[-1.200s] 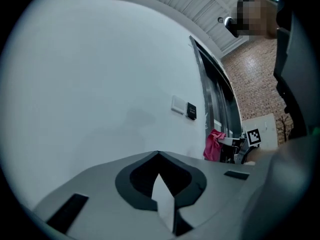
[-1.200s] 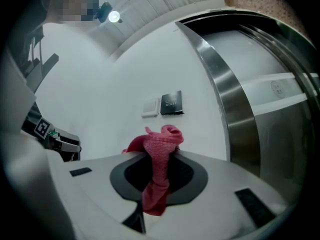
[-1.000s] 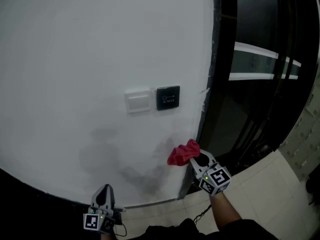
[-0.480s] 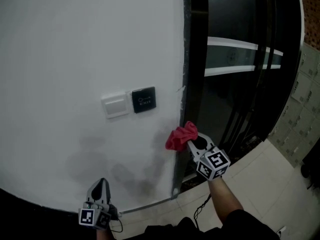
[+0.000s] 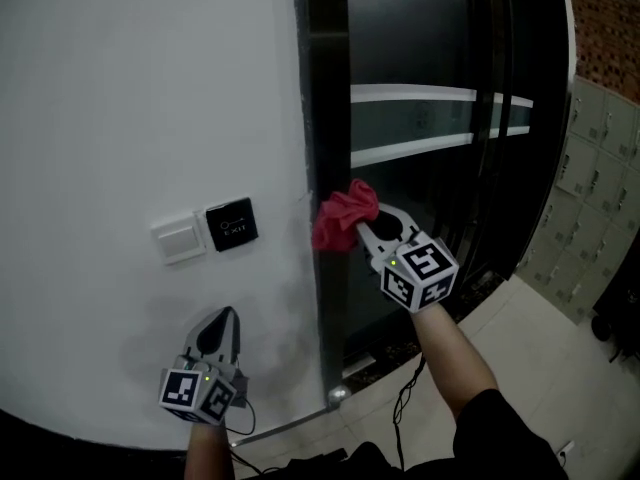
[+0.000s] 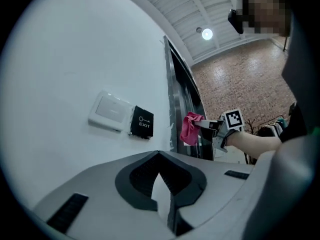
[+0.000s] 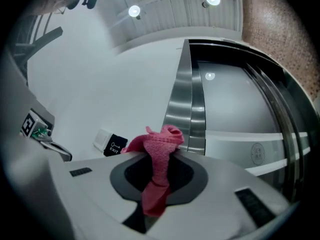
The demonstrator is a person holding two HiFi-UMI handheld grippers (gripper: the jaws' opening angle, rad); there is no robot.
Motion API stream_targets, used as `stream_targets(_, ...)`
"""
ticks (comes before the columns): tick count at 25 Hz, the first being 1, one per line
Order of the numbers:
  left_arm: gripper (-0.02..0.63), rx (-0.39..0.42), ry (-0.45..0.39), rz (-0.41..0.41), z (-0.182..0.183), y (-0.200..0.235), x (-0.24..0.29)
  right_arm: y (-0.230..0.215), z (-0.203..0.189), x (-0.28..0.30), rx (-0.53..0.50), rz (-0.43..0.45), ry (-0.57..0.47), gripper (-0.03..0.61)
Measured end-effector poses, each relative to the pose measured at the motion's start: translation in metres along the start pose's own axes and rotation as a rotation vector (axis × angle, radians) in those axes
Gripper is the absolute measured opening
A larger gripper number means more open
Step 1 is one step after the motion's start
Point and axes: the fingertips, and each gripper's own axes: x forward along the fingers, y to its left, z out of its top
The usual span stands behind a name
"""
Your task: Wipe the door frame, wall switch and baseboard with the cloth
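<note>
Jaws of the right gripper (image 5: pixel 363 230) pinch a bunched, knitted pink cloth (image 7: pixel 160 146) at the smooth dark door frame (image 5: pixel 325 118). Left gripper (image 6: pixel 160 156) jaws meet, empty.

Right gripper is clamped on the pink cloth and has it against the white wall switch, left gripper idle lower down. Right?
Not quite. The right gripper is clamped on the pink cloth, but the head view shows the cloth at the dark door frame, well right of the white wall switch. The left gripper is idle lower down.
</note>
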Motion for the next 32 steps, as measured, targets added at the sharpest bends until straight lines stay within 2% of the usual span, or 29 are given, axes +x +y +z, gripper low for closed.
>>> stream_targets(4, -0.006, 0.03, -0.005, 0.01, 0.008, -0.002, 0.003, -0.017, 0.028, 0.022, 0.003, -0.017, -0.027, 0.052)
stream_targets(7, -0.006, 0.045, 0.0, 0.037, 0.008, 0.002, -0.005, -0.018, 0.03, 0.036, -0.023, -0.036, -0.018, 0.051)
stream_targets(12, -0.006, 0.068, 0.027, 0.068, 0.003, 0.005, -0.016, -0.019, 0.005, 0.049, -0.014, -0.063, 0.022, 0.051)
stream_targets(17, -0.006, 0.065, 0.054, 0.093, -0.008, 0.009, -0.02, -0.019, -0.018, 0.047, 0.02, -0.051, 0.041, 0.051)
stream_targets(25, -0.006, 0.038, 0.134, 0.087, -0.041, -0.003, -0.014, -0.012, -0.056, 0.036, 0.053, -0.027, 0.082, 0.052)
stream_targets(32, -0.006, 0.018, 0.17, 0.088, -0.065, -0.006, -0.011, -0.007, -0.088, 0.025, 0.076, -0.02, 0.118, 0.051)
